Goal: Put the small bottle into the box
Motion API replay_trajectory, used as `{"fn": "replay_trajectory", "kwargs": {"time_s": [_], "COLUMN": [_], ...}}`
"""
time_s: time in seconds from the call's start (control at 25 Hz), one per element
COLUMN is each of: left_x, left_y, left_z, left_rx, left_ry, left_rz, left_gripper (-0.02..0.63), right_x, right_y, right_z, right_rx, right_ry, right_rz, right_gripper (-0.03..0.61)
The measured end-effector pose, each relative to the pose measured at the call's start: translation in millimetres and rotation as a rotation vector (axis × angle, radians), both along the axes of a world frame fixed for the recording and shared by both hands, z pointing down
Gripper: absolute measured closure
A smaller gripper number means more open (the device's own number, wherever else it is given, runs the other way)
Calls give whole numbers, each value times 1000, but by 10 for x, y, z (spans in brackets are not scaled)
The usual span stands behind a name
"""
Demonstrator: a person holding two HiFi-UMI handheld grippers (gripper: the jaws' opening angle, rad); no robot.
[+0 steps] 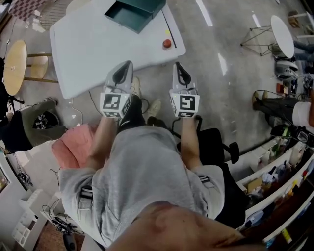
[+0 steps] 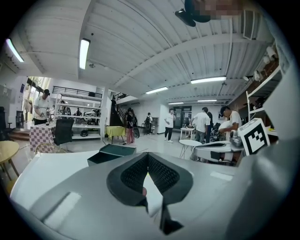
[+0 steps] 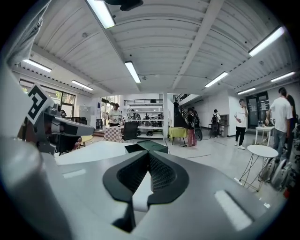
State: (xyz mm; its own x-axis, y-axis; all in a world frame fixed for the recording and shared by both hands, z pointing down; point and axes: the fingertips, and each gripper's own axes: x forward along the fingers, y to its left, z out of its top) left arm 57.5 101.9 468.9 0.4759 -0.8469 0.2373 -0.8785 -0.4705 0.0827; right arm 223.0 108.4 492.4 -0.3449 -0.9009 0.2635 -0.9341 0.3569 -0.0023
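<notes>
Nearest to me, the left gripper (image 1: 128, 63) and the right gripper (image 1: 177, 64) are held side by side above the floor, short of the near edge of the white table (image 1: 88, 44). Each gripper view shows its jaws pressed together at the tips with nothing pinched between them. Neither gripper touches any object.

Next out, the small bottle (image 1: 167, 43) – I take the small red item to be it – stands on the table close to the right-hand edge, roughly ahead of the right gripper. A small yellow item (image 1: 167, 32) lies just beyond it; it is too small to identify.

Farthest, the open dark green box (image 1: 135, 13) sits at the far end of the table, well apart from the bottle.

Hazards, as I judge them:

1. Closed jaws on approach. If the right gripper reaches the bottle before its jaws are spread, the tips will push the bottle instead of straddling it.
2. Edge position. Any push toward the right could send the bottle off the table onto the floor.
3. Small target. A grip taken high or off-centre may let the bottle tip or slip out during the carry.
4. Wrong pick. The yellow item sits near enough to be caught by a jaw.
5. Release point – letting go before the bottle is over the box opening would drop it on the rim or the table.
</notes>
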Motion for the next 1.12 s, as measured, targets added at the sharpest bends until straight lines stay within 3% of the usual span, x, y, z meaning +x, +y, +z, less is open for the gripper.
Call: {"fn": "replay_trajectory", "kwargs": {"time_s": [0.4,0.76,0.8,0.84,0.88,1.12], "left_x": [58,172,162,148,135,68], "left_y": [-481,-697,-718,-740,-759,-852], "left_z": [524,778,794,806,812,854], "left_rx": [-105,-148,-151,-153,-155,-167], "left_ry": [-2,2,0,-2,-3,-7], "left_rz": [30,51,51,51,50,44], "left_gripper": [601,601,601,601,601,601], "right_x": [-42,-22,-41,-64,-78,-103], "right_y": [-455,-766,-796,-822,-844,-993], "right_z": [516,820,848,878,906,1047], "right_rx": [-99,-141,-150,-162,-174,-193], "right_ry": [-6,4,-6,-17,-26,-30], "right_rz": [20,17,7,-5,-12,-1], "right_gripper": [575,572,539,452,430,394]}}
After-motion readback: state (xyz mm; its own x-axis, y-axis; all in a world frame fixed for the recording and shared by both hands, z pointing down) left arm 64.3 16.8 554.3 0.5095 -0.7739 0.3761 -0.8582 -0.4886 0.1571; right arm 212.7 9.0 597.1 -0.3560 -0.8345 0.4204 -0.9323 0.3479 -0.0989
